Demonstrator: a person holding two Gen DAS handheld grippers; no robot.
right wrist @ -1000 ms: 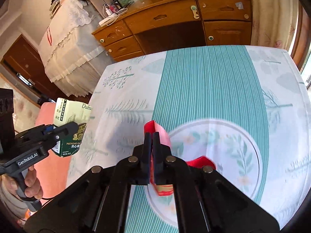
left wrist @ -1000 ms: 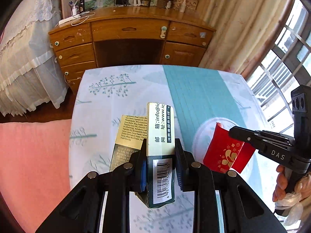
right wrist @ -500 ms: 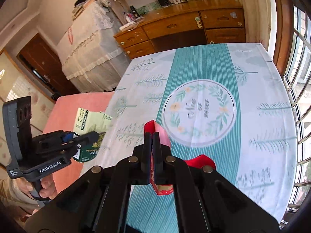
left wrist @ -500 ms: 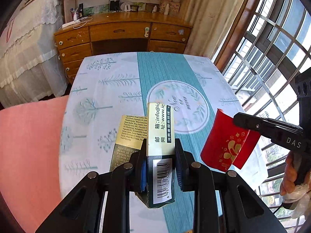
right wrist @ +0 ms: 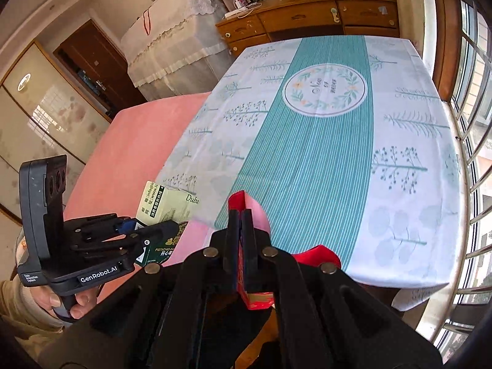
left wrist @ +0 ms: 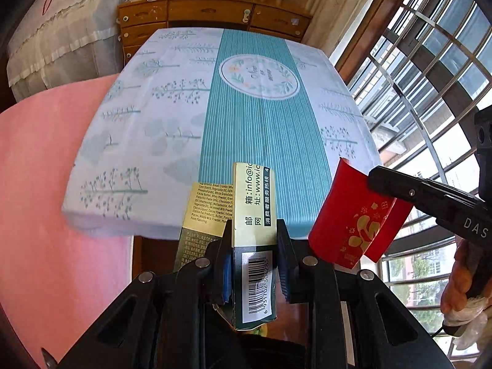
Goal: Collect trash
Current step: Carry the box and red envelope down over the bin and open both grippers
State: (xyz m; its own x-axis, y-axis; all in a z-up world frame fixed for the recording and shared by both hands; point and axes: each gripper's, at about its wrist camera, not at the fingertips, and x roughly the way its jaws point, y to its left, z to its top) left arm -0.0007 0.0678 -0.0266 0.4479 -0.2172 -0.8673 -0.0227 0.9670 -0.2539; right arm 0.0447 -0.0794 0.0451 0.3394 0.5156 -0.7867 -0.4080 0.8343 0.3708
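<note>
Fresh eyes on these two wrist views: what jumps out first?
The left gripper is clamped on a green-and-cream pistachio chocolate box with its barcode facing the camera. Beside it, the right gripper pinches a red envelope with gold print. Both are held off the near edge of the table's teal-striped tablecloth.

A table point(left wrist: 101, 215) wears a tree-printed cloth point(left wrist: 160, 141) (teal stripe down the middle).

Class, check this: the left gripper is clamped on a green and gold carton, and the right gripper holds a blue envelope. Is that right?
Not quite. The envelope in the right gripper is red, not blue, as the left wrist view shows. The left gripper is indeed clamped on the green and gold carton.
</note>
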